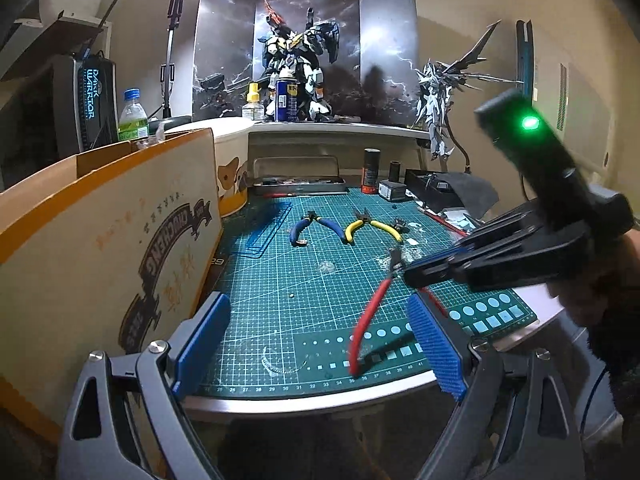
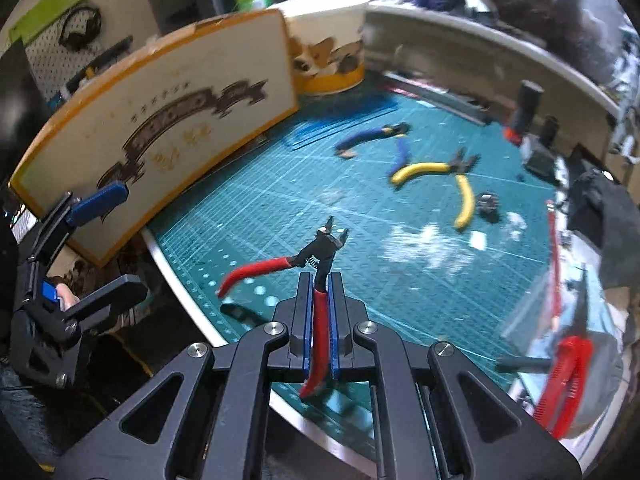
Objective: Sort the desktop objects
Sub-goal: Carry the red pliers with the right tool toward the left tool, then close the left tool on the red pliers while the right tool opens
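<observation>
**Red cutters held above the mat by the right gripper**

The green mat (image 1: 304, 264) covers the desk. A cardboard box (image 1: 120, 240) stands upright along its left edge, with a printed tub (image 2: 328, 40) just behind it. A metal tray (image 1: 298, 184) lies at the far edge of the mat, below a shelf carrying a model robot (image 1: 296, 68) and a spray can (image 1: 287, 96).

The left gripper (image 1: 320, 344) sits at the near edge of the mat. Its jaws are spread wide and contain nothing.

The right gripper (image 2: 322, 320) is clamped on one handle of the red cutters (image 2: 316, 264). The second handle hangs free to the left, and the tool head points away from the gripper. The cutters are raised off the mat, over its near portion.

The blue pliers (image 1: 316, 228) and the yellow pliers (image 1: 370, 228) lie flat, side by side, near the middle of the mat, well apart from both grippers.
</observation>
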Motion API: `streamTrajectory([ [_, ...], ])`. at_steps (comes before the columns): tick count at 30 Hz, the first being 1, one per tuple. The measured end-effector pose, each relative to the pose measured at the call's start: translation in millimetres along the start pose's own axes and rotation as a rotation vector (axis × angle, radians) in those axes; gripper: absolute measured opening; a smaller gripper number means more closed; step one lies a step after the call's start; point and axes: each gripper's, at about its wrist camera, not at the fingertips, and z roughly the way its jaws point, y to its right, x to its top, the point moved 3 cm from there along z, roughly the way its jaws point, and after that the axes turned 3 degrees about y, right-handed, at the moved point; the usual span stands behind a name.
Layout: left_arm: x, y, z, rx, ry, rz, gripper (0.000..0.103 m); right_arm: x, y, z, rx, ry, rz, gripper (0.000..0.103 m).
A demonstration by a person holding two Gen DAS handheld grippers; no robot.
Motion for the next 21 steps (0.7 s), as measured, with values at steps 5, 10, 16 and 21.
streamTrajectory([
  [5, -1, -1, 0, 0.007, -0.006, 0.001, 0.091, 5, -9, 24, 0.027, -0.031, -0.007, 0.007],
  [10, -3, -3, 7, 0.015, -0.020, -0.009, 0.091, 3, -8, 45, 0.041, -0.064, 0.014, 0.007],
  [16, -6, 0, 14, 0.014, -0.039, -0.019, 0.091, -3, -6, 53, 0.061, -0.072, 0.034, 0.007],
  [21, -3, 10, 21, 0.022, -0.036, -0.009, 0.091, -5, 1, 40, 0.079, -0.037, 0.064, 0.023],
])
